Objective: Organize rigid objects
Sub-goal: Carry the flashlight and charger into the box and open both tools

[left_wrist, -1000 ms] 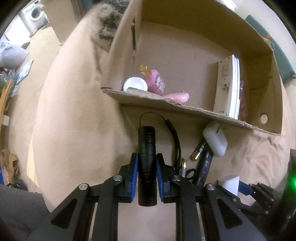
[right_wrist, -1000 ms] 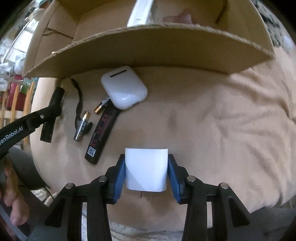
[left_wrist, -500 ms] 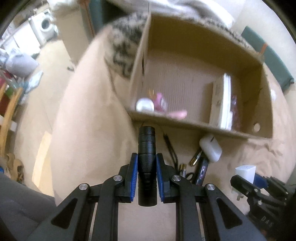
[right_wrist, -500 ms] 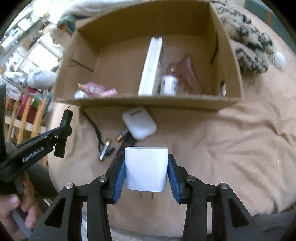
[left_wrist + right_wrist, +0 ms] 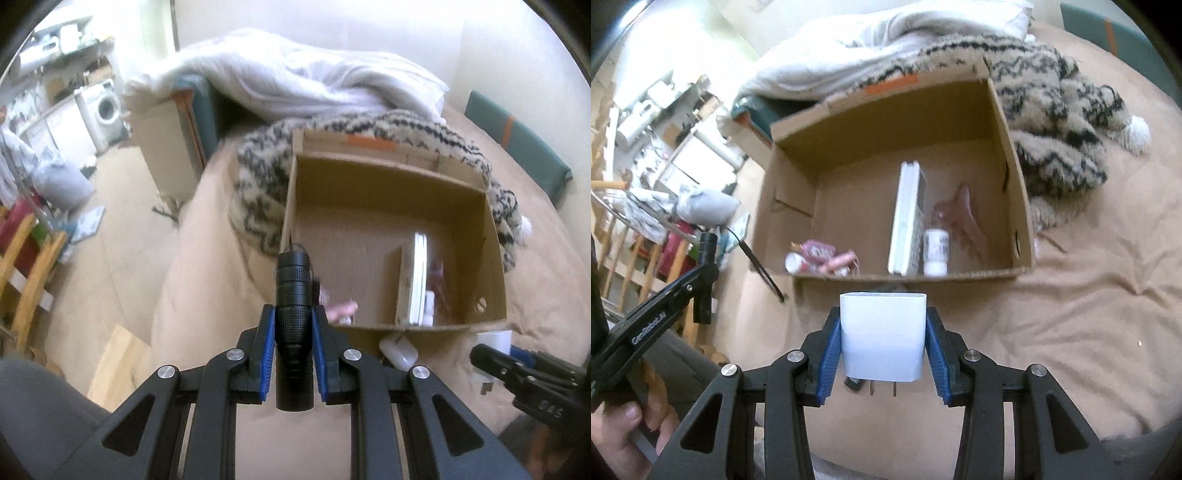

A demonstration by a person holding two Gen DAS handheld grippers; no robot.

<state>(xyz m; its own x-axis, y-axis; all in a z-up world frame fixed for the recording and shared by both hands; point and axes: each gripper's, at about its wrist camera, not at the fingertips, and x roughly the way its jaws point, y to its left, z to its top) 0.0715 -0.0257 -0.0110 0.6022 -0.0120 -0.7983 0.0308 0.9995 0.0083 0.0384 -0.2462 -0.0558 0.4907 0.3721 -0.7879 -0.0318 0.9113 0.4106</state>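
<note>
A tan blanket [image 5: 1071,295] covers the bed. The left gripper [image 5: 294,345] clamps a black flashlight [image 5: 293,295], long axis forward toward the cardboard box [image 5: 798,206]. The right gripper [image 5: 882,354] clamps a white charger [image 5: 882,332], prongs pointing back, before the box.

Both grippers now sit higher above the tan bedcover [image 5: 1071,295] than 1 second ago, and both views tip upward. The left gripper [image 5: 294,347], with the black ridged metal flashlight [image 5: 294,325], has risen from beside the loose items on the cover, and the flashlight's black wrist strap [image 5: 757,262] now hangs free below it instead of lying flat. Ahead of the right gripper [image 5: 883,343], clamped on the white rectangular plastic plug adapter [image 5: 882,336], the open brown cardboard box [image 5: 798,177] now shows its whole floor rather than only its near wall. The white rounded earbud case [image 5: 399,350] now lies almost hidden behind the adapter.
</note>
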